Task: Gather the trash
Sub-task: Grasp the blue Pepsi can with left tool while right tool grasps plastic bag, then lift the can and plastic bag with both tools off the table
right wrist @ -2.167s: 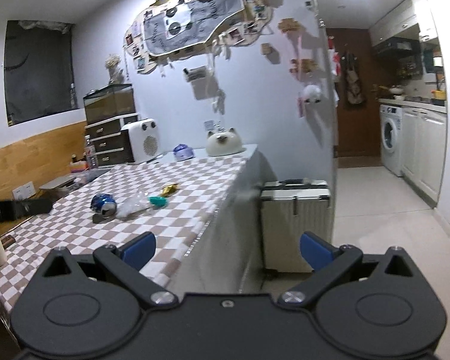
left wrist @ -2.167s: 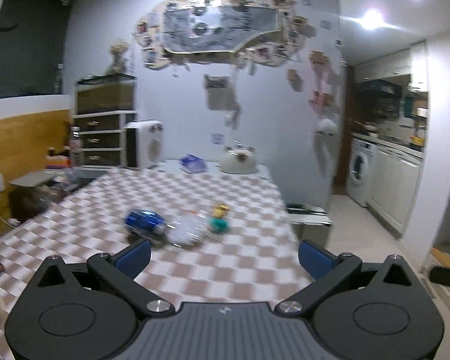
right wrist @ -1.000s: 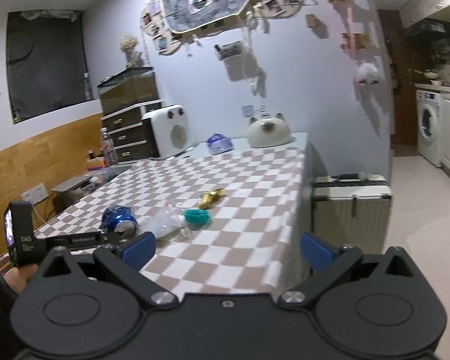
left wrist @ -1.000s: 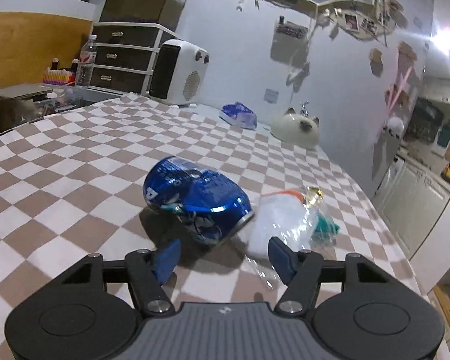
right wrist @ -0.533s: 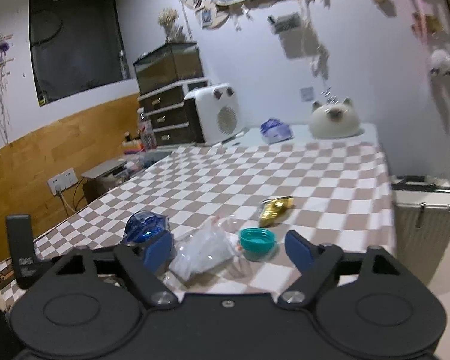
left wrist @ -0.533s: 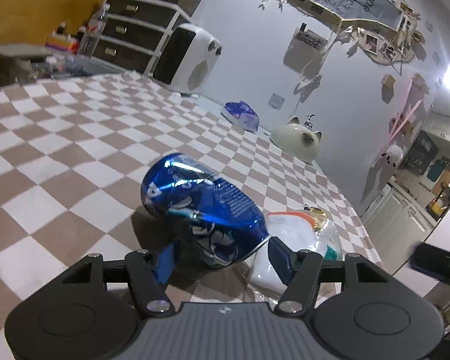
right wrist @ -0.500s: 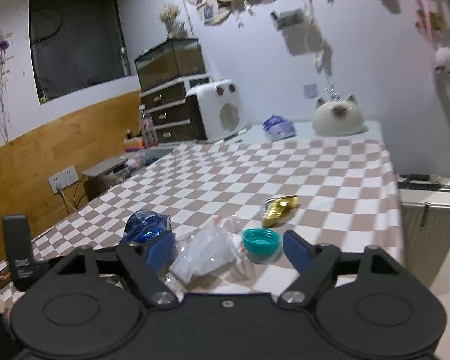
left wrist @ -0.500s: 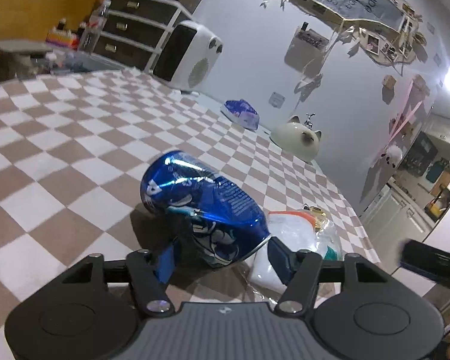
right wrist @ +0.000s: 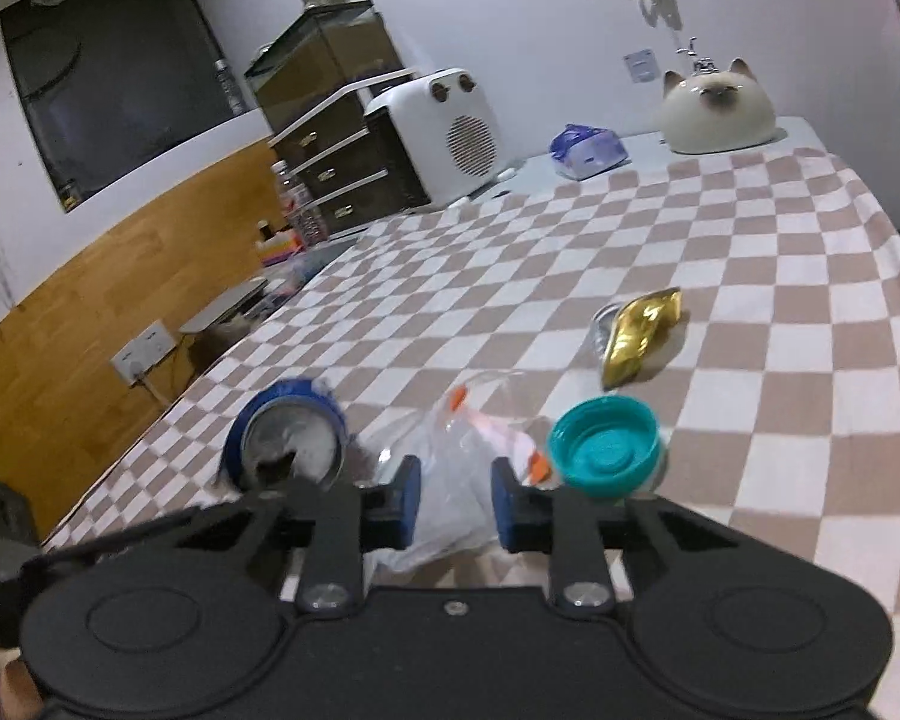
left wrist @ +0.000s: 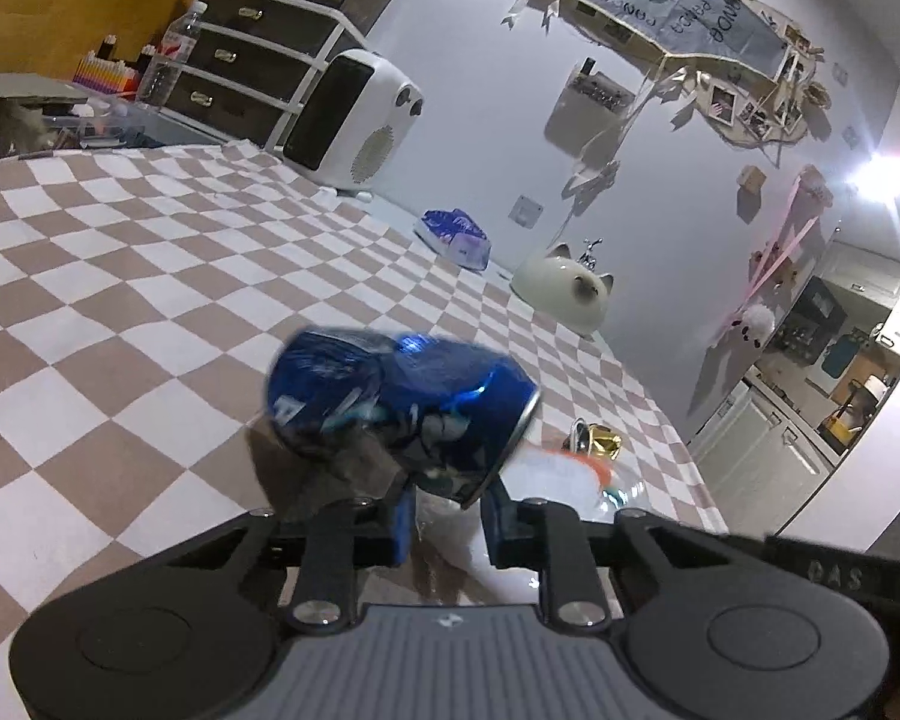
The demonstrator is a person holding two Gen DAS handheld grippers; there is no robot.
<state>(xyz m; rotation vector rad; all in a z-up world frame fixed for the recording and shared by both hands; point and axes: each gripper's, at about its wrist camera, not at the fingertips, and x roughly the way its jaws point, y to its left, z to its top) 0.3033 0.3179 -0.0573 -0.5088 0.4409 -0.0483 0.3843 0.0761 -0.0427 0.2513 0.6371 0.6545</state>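
A crushed blue can point(left wrist: 402, 408) lies on the checkered tablecloth point(left wrist: 120, 276). My left gripper point(left wrist: 447, 519) has closed on its near end and holds it. The can's silver end also shows in the right wrist view point(right wrist: 288, 441). My right gripper point(right wrist: 456, 501) has closed on a clear plastic bag point(right wrist: 450, 480) with orange marks. A teal bottle cap point(right wrist: 606, 447) sits just right of the right fingers. A gold wrapper point(right wrist: 642, 333) lies farther back. The bag point(left wrist: 561, 474) and gold wrapper point(left wrist: 597, 438) show behind the can in the left wrist view.
A white heater point(right wrist: 435, 132), a blue tissue pack point(right wrist: 588, 150) and a cat-shaped ceramic jar point(right wrist: 717, 111) stand at the table's far end. Dark drawers point(right wrist: 336, 168) stand at the left. The table's right edge point(right wrist: 894, 222) drops to the floor.
Both grippers have closed: the left on the blue can, the right on the plastic bag. The right gripper has moved in close to the trash.
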